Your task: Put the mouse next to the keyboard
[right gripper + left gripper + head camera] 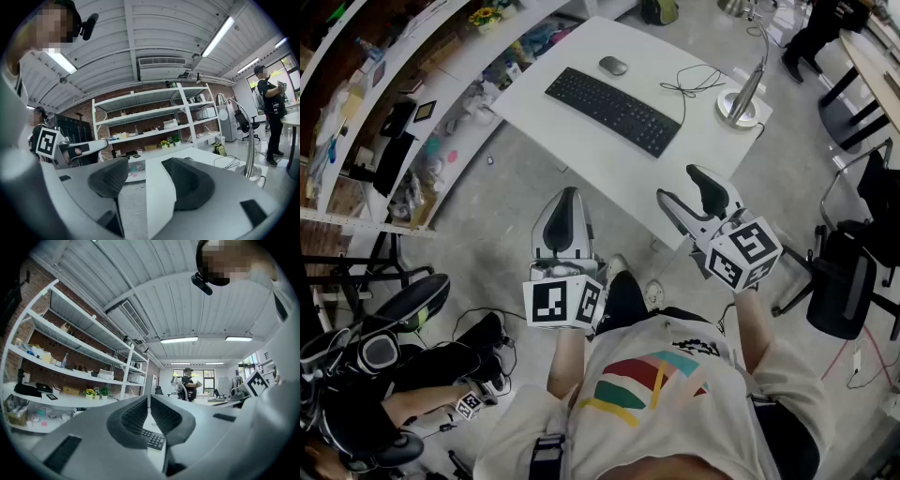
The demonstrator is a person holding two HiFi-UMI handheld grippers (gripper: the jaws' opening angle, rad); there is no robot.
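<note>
A grey mouse (613,66) lies on the white table (581,150), just past the far long edge of the black keyboard (611,111) and a short gap from it. My left gripper (567,195) hangs over the floor short of the table's near edge. Its jaws are closed together with nothing between them. In the left gripper view the left gripper (149,399) points at the keyboard (153,439). My right gripper (678,185) is at the table's near right corner, open wide and empty. Past the right gripper (145,161), the right gripper view shows the mouse (189,158) far off.
A desk lamp (741,98) with a black cable (694,84) stands on the table's right end. White shelving (412,122) runs along the left. Office chairs (844,281) are at the right, a seated person (403,394) at the lower left and a standing person (816,33) at the far right.
</note>
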